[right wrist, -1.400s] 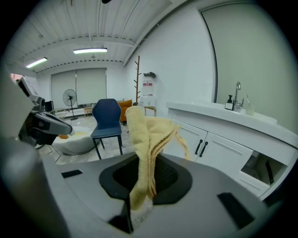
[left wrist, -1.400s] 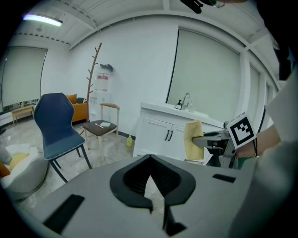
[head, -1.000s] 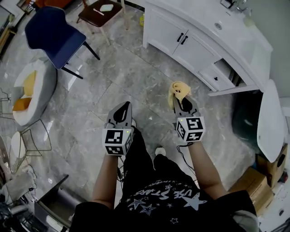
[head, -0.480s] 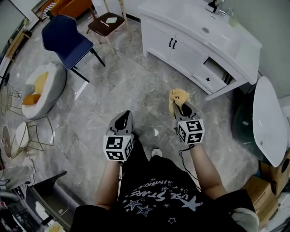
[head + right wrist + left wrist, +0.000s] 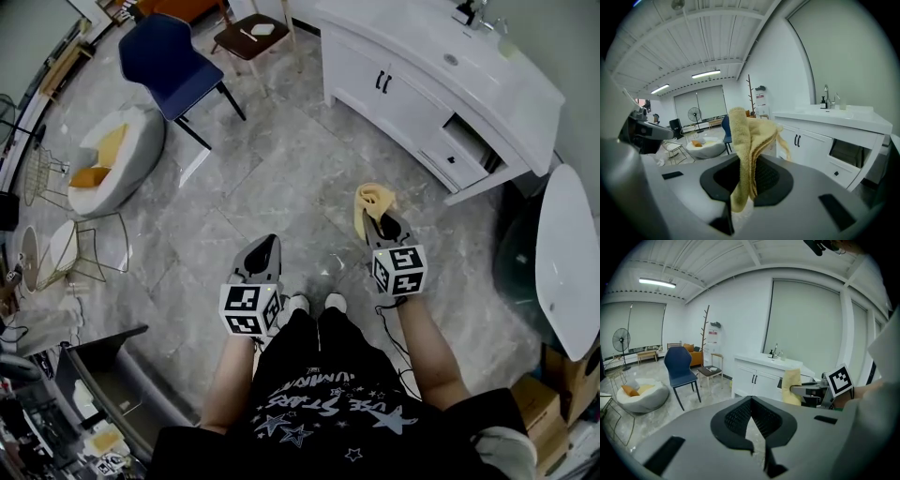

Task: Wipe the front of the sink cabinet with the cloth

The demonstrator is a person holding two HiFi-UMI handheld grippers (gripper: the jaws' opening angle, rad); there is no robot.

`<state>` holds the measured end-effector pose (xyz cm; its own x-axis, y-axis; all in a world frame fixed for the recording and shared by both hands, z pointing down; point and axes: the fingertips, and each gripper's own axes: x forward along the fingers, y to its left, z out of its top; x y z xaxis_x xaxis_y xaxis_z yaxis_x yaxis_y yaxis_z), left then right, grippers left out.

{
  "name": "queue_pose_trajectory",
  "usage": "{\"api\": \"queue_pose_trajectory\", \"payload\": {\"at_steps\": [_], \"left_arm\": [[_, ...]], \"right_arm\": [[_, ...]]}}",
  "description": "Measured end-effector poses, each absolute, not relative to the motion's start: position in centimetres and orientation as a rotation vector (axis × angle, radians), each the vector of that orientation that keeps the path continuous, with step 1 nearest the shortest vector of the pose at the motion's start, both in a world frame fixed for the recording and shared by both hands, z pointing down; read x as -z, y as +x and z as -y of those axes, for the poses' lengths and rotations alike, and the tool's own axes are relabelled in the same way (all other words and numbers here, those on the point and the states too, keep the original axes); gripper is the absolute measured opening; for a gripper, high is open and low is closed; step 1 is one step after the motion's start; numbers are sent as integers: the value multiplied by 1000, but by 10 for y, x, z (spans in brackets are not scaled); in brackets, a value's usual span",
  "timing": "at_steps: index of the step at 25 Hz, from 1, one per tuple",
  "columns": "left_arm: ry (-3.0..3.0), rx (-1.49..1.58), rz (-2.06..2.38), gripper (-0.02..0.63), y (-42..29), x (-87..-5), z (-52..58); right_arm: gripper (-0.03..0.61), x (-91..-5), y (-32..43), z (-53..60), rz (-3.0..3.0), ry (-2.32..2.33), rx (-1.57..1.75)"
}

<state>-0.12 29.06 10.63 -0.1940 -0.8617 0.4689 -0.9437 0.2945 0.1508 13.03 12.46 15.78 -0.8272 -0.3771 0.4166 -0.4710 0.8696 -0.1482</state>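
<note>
Cloth (image 5: 749, 140): yellow terry, bunched into folds, pinched between the right gripper (image 5: 382, 225) jaws. Most of it stands above them and a short tail hangs below. It isn't touching the sink cabinet (image 5: 412, 112); it's held well out from the cabinet front, opposite its drawer end. Cabinet: white, two closed doors (image 5: 367, 82) with dark handles (image 5: 382, 82). Beside the doors is an open dark compartment (image 5: 846, 152), with a small drawer (image 5: 840, 176) below it.
</note>
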Motion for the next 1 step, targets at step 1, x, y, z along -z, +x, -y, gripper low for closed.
{"api": "queue_pose_trajectory", "payload": {"at_steps": [1], "left_arm": [[1608, -229, 2108, 15, -2, -103, -290]], "right_arm": [[63, -157, 130, -125, 2663, 628, -348]]}}
